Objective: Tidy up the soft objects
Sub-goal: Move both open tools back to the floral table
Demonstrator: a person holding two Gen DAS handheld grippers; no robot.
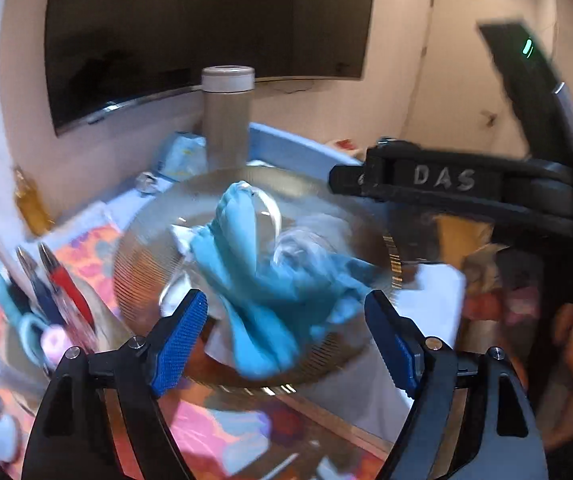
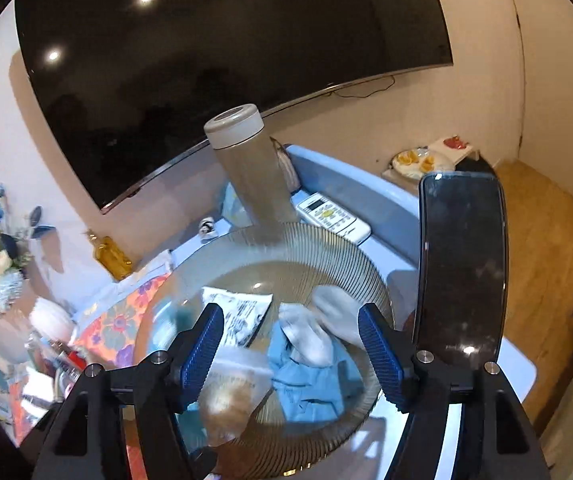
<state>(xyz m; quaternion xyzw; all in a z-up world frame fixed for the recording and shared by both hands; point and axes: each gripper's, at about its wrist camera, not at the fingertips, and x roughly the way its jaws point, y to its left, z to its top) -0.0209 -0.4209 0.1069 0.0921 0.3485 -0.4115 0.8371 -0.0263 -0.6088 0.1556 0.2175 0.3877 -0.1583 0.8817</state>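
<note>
The step in hand looked like picking cloths out of the ribbed glass bowl at mid-frame; next, one gripper would need to descend and close on fabric. The bowl held a crumpled blue cloth, a white sock and a printed packet. Left gripper and right gripper both hovered over it, jaws spread, empty.

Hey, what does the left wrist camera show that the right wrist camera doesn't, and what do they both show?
Only the left wrist view shows the other tool, marked DAS, and the scissors and pliers at far left. Only the right wrist view shows the white remote, the black phone, the flower bunch and a printed packet. Both show the ribbed glass bowl holding blue cloth, the grey flask, the dark TV and open blue-padded fingers.
</note>
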